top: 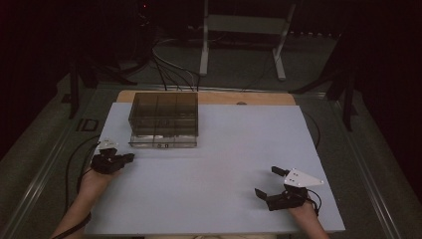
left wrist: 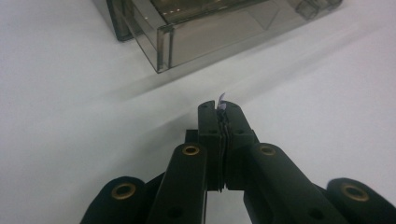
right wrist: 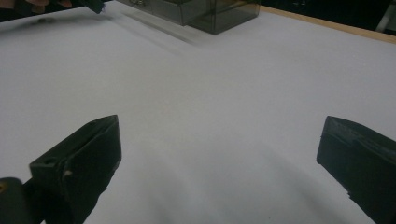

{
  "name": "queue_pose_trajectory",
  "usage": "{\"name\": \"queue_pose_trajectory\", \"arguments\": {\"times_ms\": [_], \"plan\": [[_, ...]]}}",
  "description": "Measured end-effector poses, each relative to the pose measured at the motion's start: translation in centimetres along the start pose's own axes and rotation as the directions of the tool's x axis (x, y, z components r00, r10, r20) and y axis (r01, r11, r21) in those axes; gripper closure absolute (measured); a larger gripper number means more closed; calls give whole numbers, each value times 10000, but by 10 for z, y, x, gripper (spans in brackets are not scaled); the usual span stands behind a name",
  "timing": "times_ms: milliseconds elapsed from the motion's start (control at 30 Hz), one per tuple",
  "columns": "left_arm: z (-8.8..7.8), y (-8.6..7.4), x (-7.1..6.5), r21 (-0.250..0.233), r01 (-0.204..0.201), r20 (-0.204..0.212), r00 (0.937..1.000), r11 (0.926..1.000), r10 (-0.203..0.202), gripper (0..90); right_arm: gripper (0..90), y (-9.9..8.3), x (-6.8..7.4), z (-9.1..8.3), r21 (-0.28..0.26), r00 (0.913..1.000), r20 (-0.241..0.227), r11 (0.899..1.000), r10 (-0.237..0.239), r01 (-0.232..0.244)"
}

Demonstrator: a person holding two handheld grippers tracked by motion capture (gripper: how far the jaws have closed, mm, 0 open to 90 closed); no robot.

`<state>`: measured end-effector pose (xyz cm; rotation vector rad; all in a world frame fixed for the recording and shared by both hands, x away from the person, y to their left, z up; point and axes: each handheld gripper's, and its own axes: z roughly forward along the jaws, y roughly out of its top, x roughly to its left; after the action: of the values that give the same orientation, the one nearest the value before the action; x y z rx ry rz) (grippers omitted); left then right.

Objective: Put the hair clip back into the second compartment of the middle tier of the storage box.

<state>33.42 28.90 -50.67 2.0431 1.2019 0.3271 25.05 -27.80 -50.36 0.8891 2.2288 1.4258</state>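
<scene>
Smoky clear box (left wrist: 210,32) just ahead of closed left tool (left wrist: 223,108), apart

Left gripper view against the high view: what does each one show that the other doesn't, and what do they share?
The left gripper view alone shows the left gripper with its jaws pressed together on a small pale scrap that sticks out at the tips; what it is cannot be told.

The high view alone shows the right gripper with jaws wide apart and nothing between them, both forearms, and the floor with a white frame beyond the table.

Both show the smoky clear compartment box on the white tabletop, just ahead of the left gripper.
</scene>
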Motion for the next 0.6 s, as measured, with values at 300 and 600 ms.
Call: {"name": "queue_pose_trajectory", "arguments": {"times_ms": [300,600], "plan": [[-7,1,-6,68,-287,455,9986,9996,284,889,1,0,1,0,24,10000,-6,10000,3,-3],[-9,7,-14,62,-602,816,9949,9982,595,889,1,0,0,0,-11,10000,-2,10000,5,-5]]}}
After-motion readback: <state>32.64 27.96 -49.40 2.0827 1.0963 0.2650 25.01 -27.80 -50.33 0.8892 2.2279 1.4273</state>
